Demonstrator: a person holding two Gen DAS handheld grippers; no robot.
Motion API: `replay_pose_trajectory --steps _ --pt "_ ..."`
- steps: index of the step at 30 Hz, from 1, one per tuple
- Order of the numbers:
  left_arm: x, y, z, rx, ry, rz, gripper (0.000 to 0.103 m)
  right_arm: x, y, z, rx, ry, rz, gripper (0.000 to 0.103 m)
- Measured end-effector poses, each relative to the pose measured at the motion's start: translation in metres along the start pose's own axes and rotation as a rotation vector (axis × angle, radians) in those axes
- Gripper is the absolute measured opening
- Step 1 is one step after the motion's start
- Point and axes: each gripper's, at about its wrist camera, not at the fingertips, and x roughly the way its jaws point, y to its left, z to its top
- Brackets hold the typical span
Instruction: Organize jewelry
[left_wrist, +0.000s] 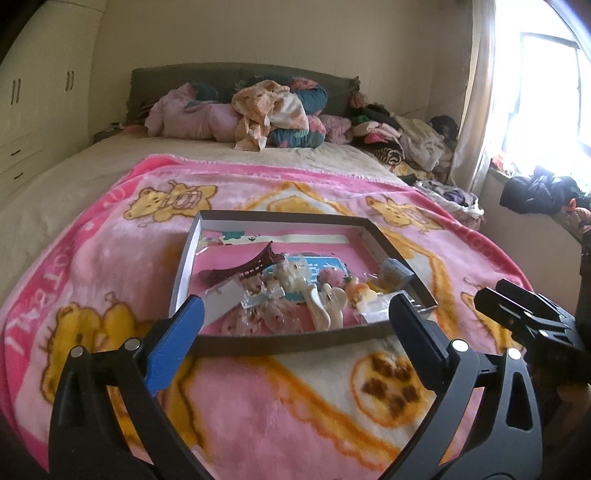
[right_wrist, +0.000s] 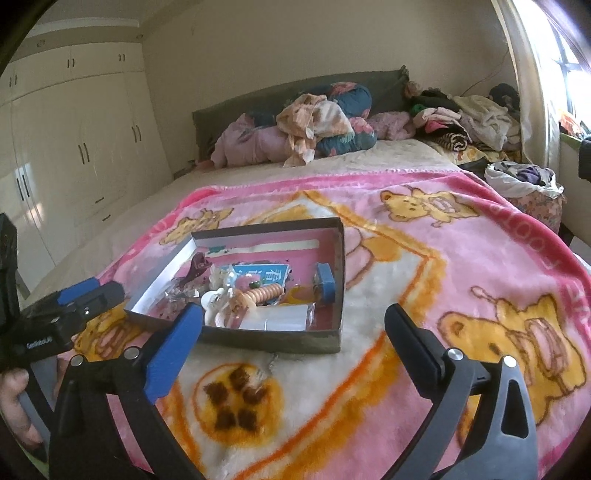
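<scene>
The box (left_wrist: 391, 247) is the landmark: it lies on the blanket (left_wrist: 258, 398), which is spread over the near part of the bed (left_wrist: 74, 173). Inside the box, a hair claw (left_wrist: 240, 267) lies toward its left side, a beaded bracelet (right_wrist: 266, 292) sits near its middle, and a small case (right_wrist: 327, 282) stands against its right wall. A flat card (left_wrist: 288, 239) lies along the box's far wall. Beyond the box, piled bedding (left_wrist: 273, 110) rests against the headboard (left_wrist: 155, 79). A heap of clothes (left_wrist: 406, 140) lies to the far right of the box, and the wardrobe (right_wrist: 74, 140) stands far to its left. A window (left_wrist: 546, 103) is to the right of the box, past the bed's edge.
</scene>
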Motion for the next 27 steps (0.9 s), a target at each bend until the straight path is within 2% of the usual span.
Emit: replay_pose_trajectory --steps 12,18,27 --pt "-0.025 -0.003 -0.032 0.004 -0.045 0.047 0.091 -0.032 0.007 -0.024 -0.031 -0.076 -0.036 0.096" --pt "-0.033 -0.009 -0.051 0.052 -0.071 0.082 0.091 -0.046 0.008 -0.041 -0.028 -0.130 -0.061 0.097" --pt "-0.043 -0.013 -0.066 0.056 -0.116 0.093 0.091 -0.058 0.015 -0.072 -0.057 -0.182 -0.076 0.097"
